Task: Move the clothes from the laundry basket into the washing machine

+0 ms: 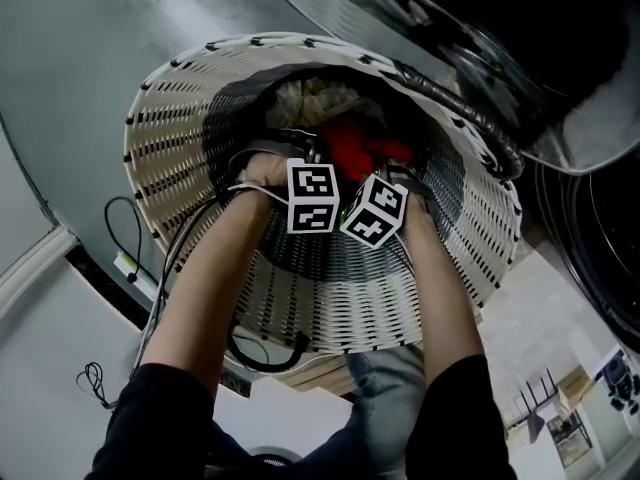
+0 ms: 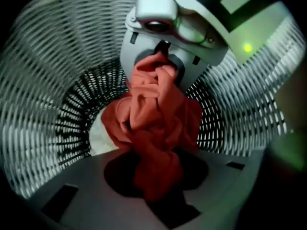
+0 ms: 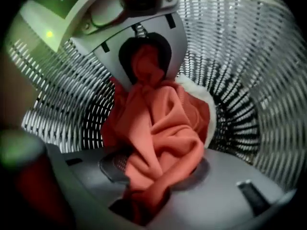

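Inside the wicker basket [image 1: 180, 118], on the L side, the left tongs [image 2: 156, 190] are seen nearly closed, clamped on a bunched fold of the red garment [image 2: 158, 119]. A pale cloth [image 2: 98, 138] is seen under it, at the basket btm. To the R, the right tongs [image 3: 144, 195] are likewise pinched on the same red garment. The washing machine [image 1: 470, 38] is seen just beyond the basket rim, upper R.
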